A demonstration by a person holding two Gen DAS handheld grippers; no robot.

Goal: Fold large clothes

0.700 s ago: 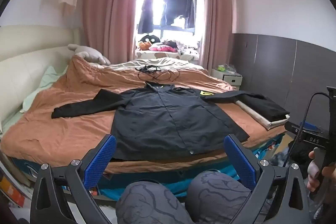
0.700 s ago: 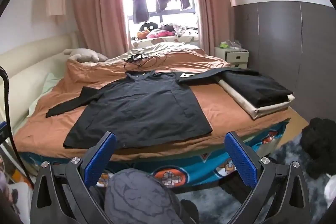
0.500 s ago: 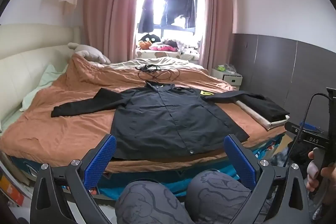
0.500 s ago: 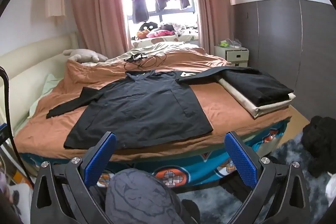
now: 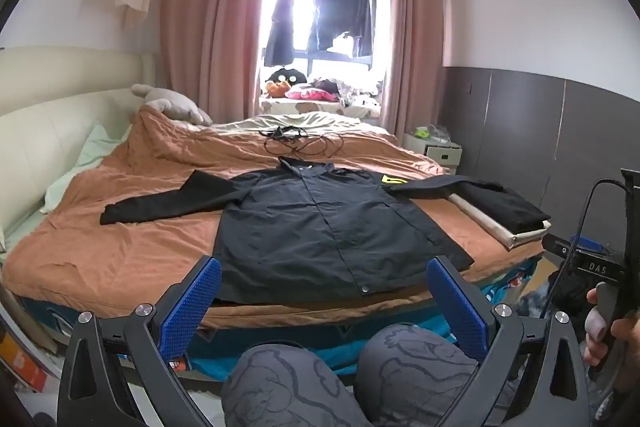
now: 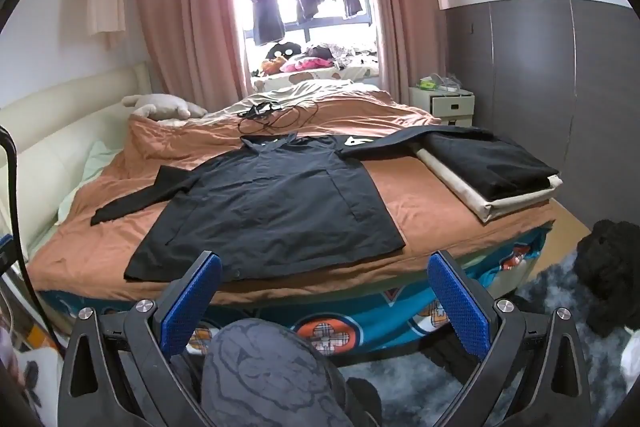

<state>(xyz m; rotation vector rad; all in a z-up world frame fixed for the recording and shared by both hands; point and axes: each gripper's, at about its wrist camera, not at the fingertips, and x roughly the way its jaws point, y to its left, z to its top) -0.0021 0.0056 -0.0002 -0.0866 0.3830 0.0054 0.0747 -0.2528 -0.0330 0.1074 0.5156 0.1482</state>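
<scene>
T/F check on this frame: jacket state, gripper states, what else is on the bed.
1. The black jacket lies spread flat on the bed. True.
2. The left gripper is shut on the jacket hem. False: it is open, empty, short of the bed.
3. The right gripper is open. True.
4. Both sleeves are folded in. False: both lie stretched out sideways.
5. A folded dark garment sits on a cream pad. True.

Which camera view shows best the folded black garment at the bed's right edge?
The right wrist view: the folded black garment lies large and whole on its cream pad. The left wrist view shows it smaller, near the frame's side.
</scene>
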